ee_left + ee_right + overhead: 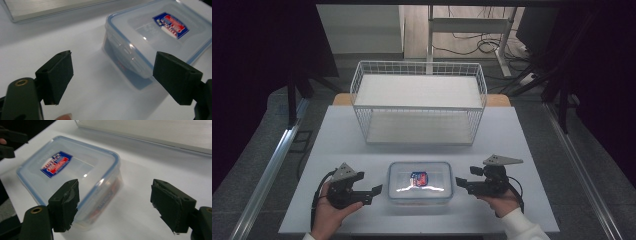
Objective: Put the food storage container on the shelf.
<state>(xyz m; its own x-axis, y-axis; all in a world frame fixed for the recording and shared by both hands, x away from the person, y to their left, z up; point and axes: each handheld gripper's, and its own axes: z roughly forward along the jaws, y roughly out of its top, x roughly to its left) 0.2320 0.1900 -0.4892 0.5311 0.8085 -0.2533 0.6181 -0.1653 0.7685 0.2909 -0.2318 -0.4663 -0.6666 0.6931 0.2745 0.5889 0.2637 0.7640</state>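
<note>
At the near edge of the white table (337,135), the left gripper (374,191) and the right gripper (460,183) flank a clear lidded container (420,183) — each points inward at it, jaws apart, nothing between the pads, neither touching it. The container sits flat between them, a red-and-blue label (418,179) on its lid. Farther back stands a white wire basket (418,102) — well apart from the container.

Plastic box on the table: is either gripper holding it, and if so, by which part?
Nothing is held. The left gripper and right gripper stand open on either side of the plastic box, not touching it.
</note>
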